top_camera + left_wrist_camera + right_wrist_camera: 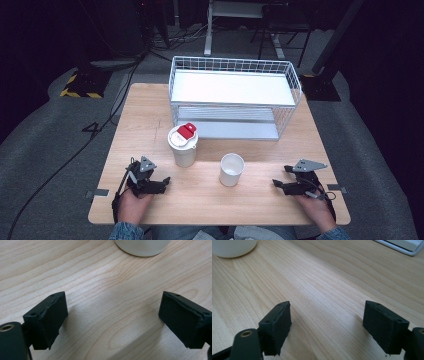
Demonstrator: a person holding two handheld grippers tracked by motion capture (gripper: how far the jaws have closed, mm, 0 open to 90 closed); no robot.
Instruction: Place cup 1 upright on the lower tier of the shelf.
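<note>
Nothing is gripped yet, so this looks like the opening step: 2 grippers resting on the wooden table before any reach. The left gripper sits just left of and nearer the person than the lidded cup, its jaws spread wide with bare wood between them. The right gripper lies well to the right of that cup, past the open paper cup, and its jaws are likewise wide apart and empty.

The lidded cup stands upright in front of the wire rack, its long axis vertical, with a red flip tab on the white lid toward the rack side. The open paper cup stands just right of it, mouth up and apparently empty.

My guess is that the next move calls for the left gripper to advance toward the lidded cup's base and close around its wall squarely, low enough not to tip it.
</note>
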